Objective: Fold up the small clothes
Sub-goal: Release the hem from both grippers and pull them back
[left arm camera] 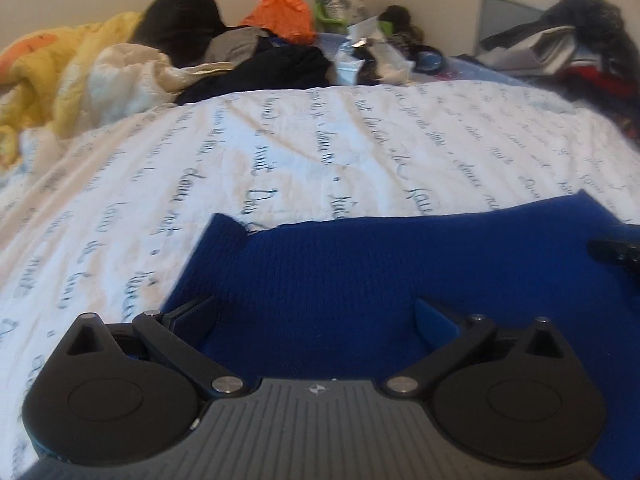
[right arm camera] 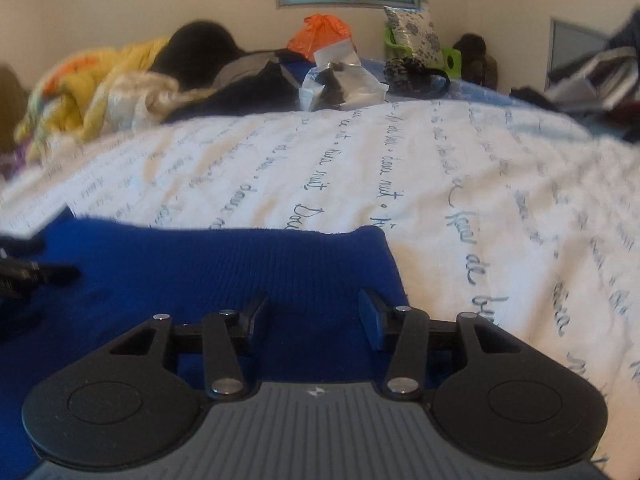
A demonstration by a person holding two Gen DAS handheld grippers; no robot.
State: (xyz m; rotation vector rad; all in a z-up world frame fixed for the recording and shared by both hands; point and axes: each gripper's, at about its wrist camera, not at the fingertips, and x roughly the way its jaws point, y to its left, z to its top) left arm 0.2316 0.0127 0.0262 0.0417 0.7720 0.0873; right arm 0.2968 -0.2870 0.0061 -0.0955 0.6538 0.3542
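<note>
Blue knitted cloth (left arm camera: 360,272) lies flat on the bed, on a white sheet (left arm camera: 280,152) printed with lines of dark handwriting, and it fills the lower middle of both views. In the left wrist view the left gripper (left arm camera: 316,316) is low over the cloth near its left edge, and its two fingers stand wide apart with nothing between them. At the right edge of that frame the dark tip of the right gripper (left arm camera: 614,252) shows over the cloth. In the right wrist view the same cloth (right arm camera: 200,272) reaches from the left edge to the middle of the frame, and the right gripper (right arm camera: 314,312) is above its right border, fingers apart and holding nothing. Whether the fingertips touch the fabric, I cannot tell. In the upper part of the frame, at the far end of the bed, there is a yellow blanket (right arm camera: 88,84), dark clothes (right arm camera: 248,84) and an orange bag (right arm camera: 320,34).
</note>
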